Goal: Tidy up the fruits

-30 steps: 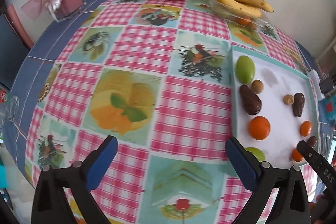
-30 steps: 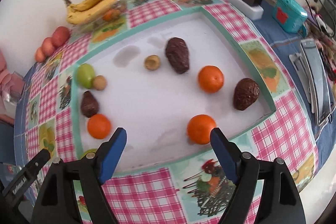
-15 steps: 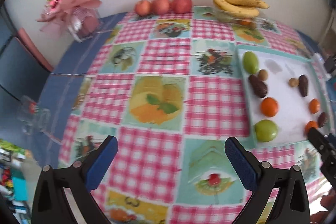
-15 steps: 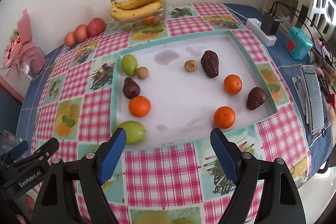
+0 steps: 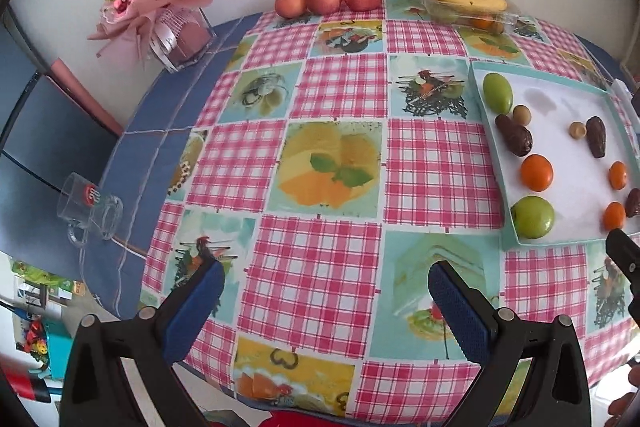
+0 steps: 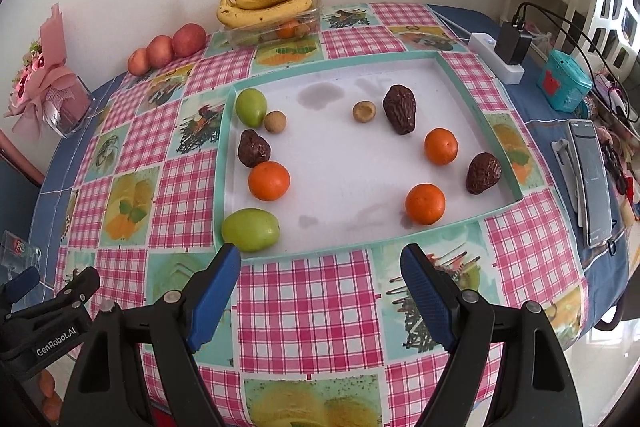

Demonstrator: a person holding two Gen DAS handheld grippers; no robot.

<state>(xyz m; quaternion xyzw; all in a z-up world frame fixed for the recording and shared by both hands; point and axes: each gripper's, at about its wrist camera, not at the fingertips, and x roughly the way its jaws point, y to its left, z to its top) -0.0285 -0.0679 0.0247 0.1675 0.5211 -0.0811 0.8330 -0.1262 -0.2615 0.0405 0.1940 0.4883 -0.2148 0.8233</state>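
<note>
Both tongs stand wide open with nothing between their blue pads: the left tongs [image 5: 324,301] hang over the near edge of the checked table [image 5: 340,163], and the right tongs [image 6: 320,283] hang just short of the near rim of the white tray [image 6: 340,247].

On that tray the fruit lies in two loose lines. Along the left wall, far to near, sit a green fruit [image 6: 251,107], a small tan fruit [image 6: 275,121], a dark wrinkled fruit [image 6: 253,148], an orange [image 6: 269,181] and a larger green fruit [image 6: 251,229]. Toward the right are a tan fruit [image 6: 364,111], two dark wrinkled fruits [image 6: 400,109] [image 6: 483,173] and two oranges [image 6: 441,146] [image 6: 425,203]. Such a layout fits sorting under way as well as a finished arrangement, so I cannot judge which.

If any piece is to be taken, round fruit will likely roll, so closing across its widest part, squarely and gently, seems wise. Nearest the right tongs are the large green fruit, just beyond the left pad, and the near orange; the left tongs are well apart from all of it.
</note>
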